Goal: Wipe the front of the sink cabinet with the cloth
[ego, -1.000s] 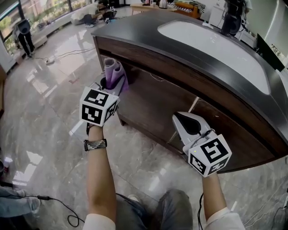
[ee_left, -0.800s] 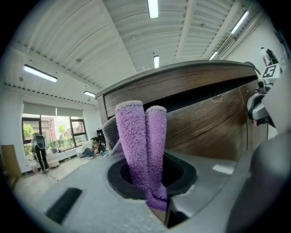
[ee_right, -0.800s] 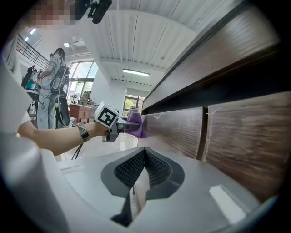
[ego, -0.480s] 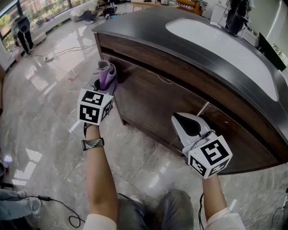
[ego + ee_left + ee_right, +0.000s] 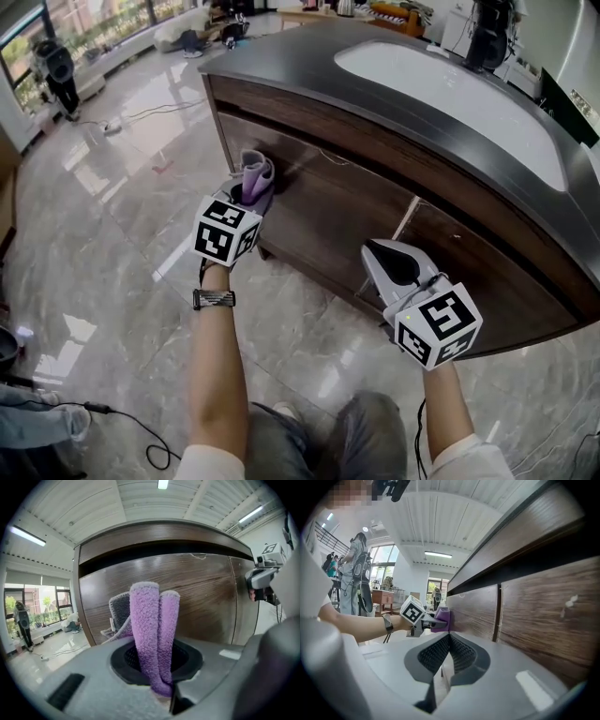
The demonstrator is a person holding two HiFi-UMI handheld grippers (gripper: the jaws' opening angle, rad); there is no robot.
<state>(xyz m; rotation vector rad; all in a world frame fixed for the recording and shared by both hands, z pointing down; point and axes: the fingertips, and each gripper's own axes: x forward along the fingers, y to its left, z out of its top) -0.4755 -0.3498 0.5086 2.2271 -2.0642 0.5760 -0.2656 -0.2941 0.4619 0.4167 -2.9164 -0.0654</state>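
A folded purple cloth [image 5: 257, 177] [image 5: 154, 630] [image 5: 441, 619] is pinched in my left gripper [image 5: 246, 194] [image 5: 161, 688], which is shut on it. The cloth presses against the dark wooden front of the sink cabinet [image 5: 337, 202] [image 5: 197, 597] [image 5: 543, 611], at its left door. My right gripper [image 5: 389, 261] [image 5: 446, 641] hangs lower right, close to the cabinet front near the door seam [image 5: 403, 220]. Its jaws are shut together with nothing between them.
A dark curved counter [image 5: 309, 66] with a white sink basin [image 5: 450, 94] tops the cabinet. A polished marble floor [image 5: 112, 206] spreads to the left. A black cable [image 5: 122, 422] lies on the floor at lower left. People stand far off at the windows [image 5: 58, 70].
My left gripper with the cloth has slid right and downward along the cabinet front. The right gripper has stayed in place.
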